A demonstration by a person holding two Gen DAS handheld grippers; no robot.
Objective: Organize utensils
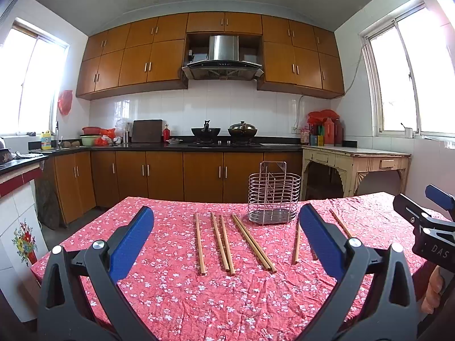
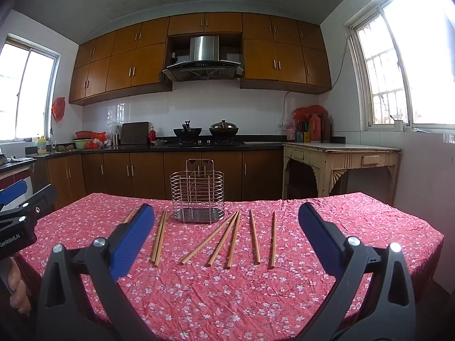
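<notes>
The left gripper (image 1: 226, 236) sat nearest the left wrist camera, with its 2 blue-padded fingers (image 1: 133, 240) spread wide apart and nothing held between them. The right gripper (image 2: 226, 236) filled the foreground of the right wrist view in the same way: jaws wide open, empty, raised above the near edge of the table.

The table (image 1: 182, 307) carried a red cloth printed with small white flowers. Wooden chopsticks lay flat on the cloth, well apart from both grippers. In the left wrist view, 1 single chopstick (image 1: 200, 243) lay to the left, followed by a close pair (image 1: 223, 243) and a second pair (image 1: 254, 243) lying side by side. In the right wrist view, a pair (image 2: 159, 238) lay left of centre, 3 sticks (image 2: 224, 238) fanned out from a point near the rack, and 2 separate sticks (image 2: 264, 237) lay further right.

A wire rack (image 2: 197, 196) stood upright near the far edge of the table, just beyond the far ends of the chopsticks. It held no chopsticks.

A hand (image 2: 17, 292) gripped the handle of the left gripper at the left border of the right wrist view. Kitchen cabinets (image 1: 159, 176) and a stove with 2 woks (image 1: 224, 133) stood behind the table.
</notes>
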